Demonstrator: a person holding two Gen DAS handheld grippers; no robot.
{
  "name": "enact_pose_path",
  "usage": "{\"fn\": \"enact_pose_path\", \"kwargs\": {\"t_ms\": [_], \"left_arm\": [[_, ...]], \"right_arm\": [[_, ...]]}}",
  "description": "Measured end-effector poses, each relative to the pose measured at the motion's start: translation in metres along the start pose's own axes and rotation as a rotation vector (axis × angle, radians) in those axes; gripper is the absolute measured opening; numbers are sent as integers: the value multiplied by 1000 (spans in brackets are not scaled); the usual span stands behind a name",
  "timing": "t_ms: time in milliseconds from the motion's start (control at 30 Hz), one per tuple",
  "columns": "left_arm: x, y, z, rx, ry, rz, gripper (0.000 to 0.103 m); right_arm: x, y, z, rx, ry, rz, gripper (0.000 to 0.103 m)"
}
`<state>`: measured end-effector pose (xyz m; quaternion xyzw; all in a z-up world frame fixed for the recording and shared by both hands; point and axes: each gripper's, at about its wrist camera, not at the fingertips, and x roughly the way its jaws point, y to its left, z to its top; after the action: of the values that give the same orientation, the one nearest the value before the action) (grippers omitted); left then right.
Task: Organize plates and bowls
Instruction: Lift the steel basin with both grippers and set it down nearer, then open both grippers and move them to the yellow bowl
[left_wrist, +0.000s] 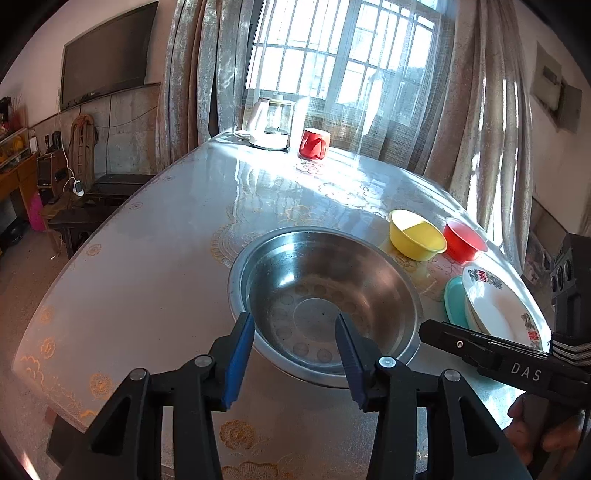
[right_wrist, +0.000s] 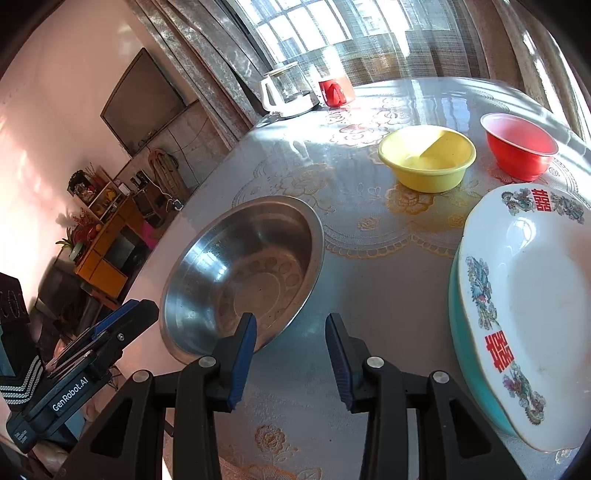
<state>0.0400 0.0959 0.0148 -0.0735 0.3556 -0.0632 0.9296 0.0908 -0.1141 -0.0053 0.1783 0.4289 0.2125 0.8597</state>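
A steel bowl (left_wrist: 317, 280) (right_wrist: 236, 266) sits mid-table. My left gripper (left_wrist: 295, 325) hovers open over its near rim, pads apart and touching nothing. My right gripper (right_wrist: 291, 325) is open too, over bare tablecloth, its left finger just past the bowl's right edge. Beyond stand a yellow bowl (left_wrist: 417, 236) (right_wrist: 428, 158) and a red bowl (left_wrist: 463, 240) (right_wrist: 521, 147). To the right, a white plate with red characters (left_wrist: 498, 306) (right_wrist: 535, 306) rests on a teal plate (left_wrist: 454, 302) (right_wrist: 460, 347).
A glass kettle (left_wrist: 269, 125) (right_wrist: 288, 92) and a red mug (left_wrist: 314, 144) (right_wrist: 334, 92) stand at the far edge by the window. The round table (left_wrist: 147, 277) drops off on the left toward cabinets. A hand (left_wrist: 546, 432) holds the right tool.
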Motion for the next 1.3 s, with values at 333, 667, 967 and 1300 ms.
{"fn": "enact_pose_path", "kwargs": {"t_ms": [333,667,967,1300], "left_arm": [[11,-28,9,76,9,-13,46],[37,-59,21,116,60,-52,48],[65,-84,46,113,92,-85,48],[107,-92,81,31,155,-174,50]], "right_arm": [[-12,-17,5,39,-29,16,39],[-26,-54,23,139,-69,10,41],[-41,-87,55,209,-121,-11,41],[-29,-119,100,290,-130,-56,41]]}}
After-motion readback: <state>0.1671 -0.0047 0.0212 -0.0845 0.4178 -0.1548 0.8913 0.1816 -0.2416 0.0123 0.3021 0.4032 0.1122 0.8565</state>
